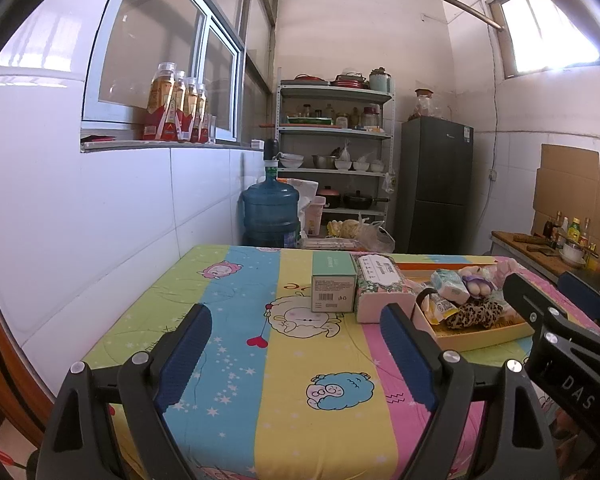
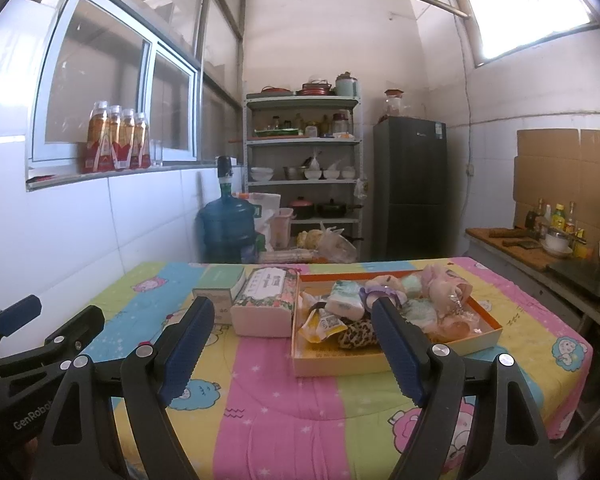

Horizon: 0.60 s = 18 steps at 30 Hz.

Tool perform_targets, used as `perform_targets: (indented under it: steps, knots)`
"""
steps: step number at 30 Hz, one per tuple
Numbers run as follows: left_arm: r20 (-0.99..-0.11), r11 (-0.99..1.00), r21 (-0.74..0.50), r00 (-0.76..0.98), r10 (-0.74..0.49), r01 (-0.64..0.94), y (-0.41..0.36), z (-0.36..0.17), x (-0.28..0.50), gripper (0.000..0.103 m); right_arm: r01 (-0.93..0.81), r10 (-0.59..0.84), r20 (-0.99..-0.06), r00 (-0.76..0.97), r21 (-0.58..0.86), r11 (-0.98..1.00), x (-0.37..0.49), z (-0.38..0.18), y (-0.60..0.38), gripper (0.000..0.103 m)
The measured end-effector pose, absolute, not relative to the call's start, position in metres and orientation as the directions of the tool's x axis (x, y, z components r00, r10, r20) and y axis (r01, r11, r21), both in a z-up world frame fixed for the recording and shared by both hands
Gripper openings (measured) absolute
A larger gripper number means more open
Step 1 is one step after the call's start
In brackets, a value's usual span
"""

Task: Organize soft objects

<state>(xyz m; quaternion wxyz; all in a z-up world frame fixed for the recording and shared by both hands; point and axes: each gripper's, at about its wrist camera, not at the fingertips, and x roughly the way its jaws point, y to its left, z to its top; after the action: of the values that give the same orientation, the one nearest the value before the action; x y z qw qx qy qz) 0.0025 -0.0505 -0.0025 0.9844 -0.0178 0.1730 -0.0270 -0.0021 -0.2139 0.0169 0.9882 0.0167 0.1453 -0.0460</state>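
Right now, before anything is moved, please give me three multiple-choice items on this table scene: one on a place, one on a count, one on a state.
1. Where does the floral tissue pack lie?
A. inside the tray
B. on the cloth, between the green box and the tray
C. on the shelf

2. How many boxes or packs stand on the cloth outside the tray?
A. two
B. four
C. none

3. In what state are the two hand-held grippers?
A. both open and empty
B. the left hand-held gripper shut on a toy
C. the right hand-held gripper shut on the tray

Answers:
1 B, the pack sits beside the tray's left wall with the green box on its other side.
2 A, only the green box and the tissue pack.
3 A, the left hand-held gripper and the right hand-held gripper show wide gaps with nothing between the fingers.
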Motion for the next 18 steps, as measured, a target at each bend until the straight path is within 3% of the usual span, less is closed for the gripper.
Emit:
perform_targets:
  steps: [18]
  knots:
    - [-0.345,0.998,-0.046,0.937,-0.062,0.049,-0.0513,-0.0047,0.0035,0.086,0.088,-0.08,-0.288,0.954,0.015,0.996,-0.0014,0.0184,-0.2132,0.082]
